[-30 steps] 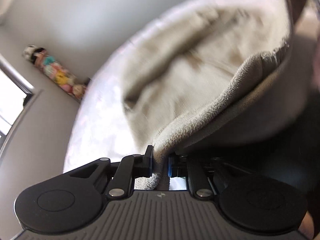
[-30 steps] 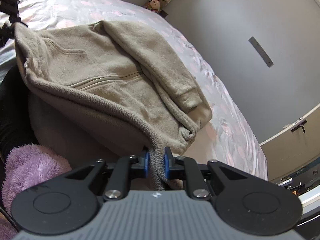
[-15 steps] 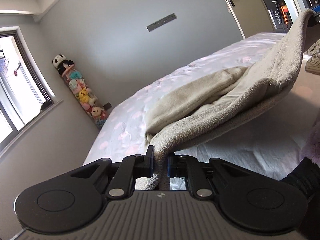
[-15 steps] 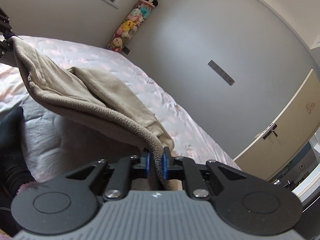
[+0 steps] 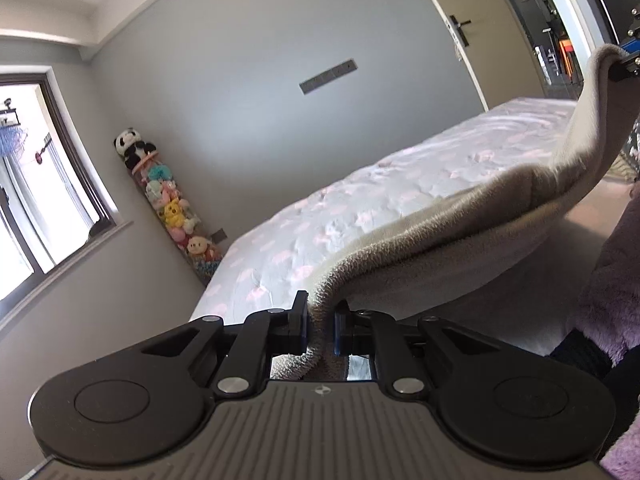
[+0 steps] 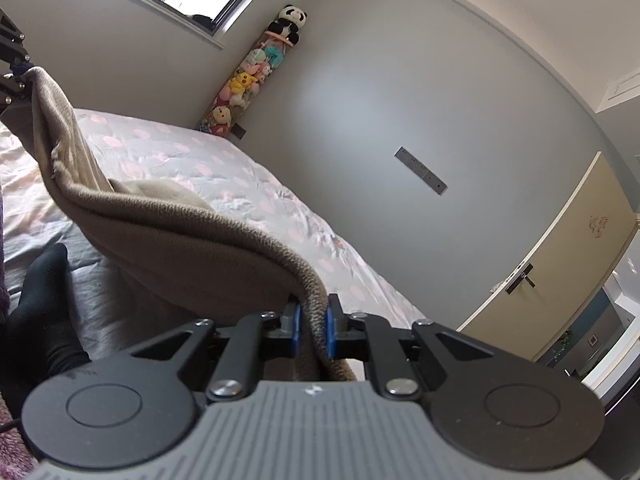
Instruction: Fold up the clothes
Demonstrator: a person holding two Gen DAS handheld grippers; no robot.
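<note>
A beige fleece garment [image 5: 460, 240] hangs stretched between my two grippers above the bed. My left gripper [image 5: 321, 326] is shut on one edge of its hem, the fabric pinched between the pads. In the right wrist view the same beige garment [image 6: 192, 240] sags in a curve, and my right gripper [image 6: 311, 330] is shut on the other end of the hem. Each view shows the other gripper at its far corner: the right gripper [image 5: 624, 66] at upper right, the left gripper [image 6: 16, 68] at upper left. Most of the garment's body hangs out of sight below the raised edge.
The bed [image 5: 360, 216] has a pale cover with pink blotches. A tall column of plush toys [image 5: 172, 204] stands in the corner by the window [image 5: 24, 184]. A door [image 6: 552, 272] is on the right. A black-socked foot [image 6: 44, 300] and purple fleece [image 5: 616, 280] lie close.
Both grippers have lifted the garment off the bed; it lay bunched on the cover before and now hangs taut between them. Both views tilted up toward the walls.
</note>
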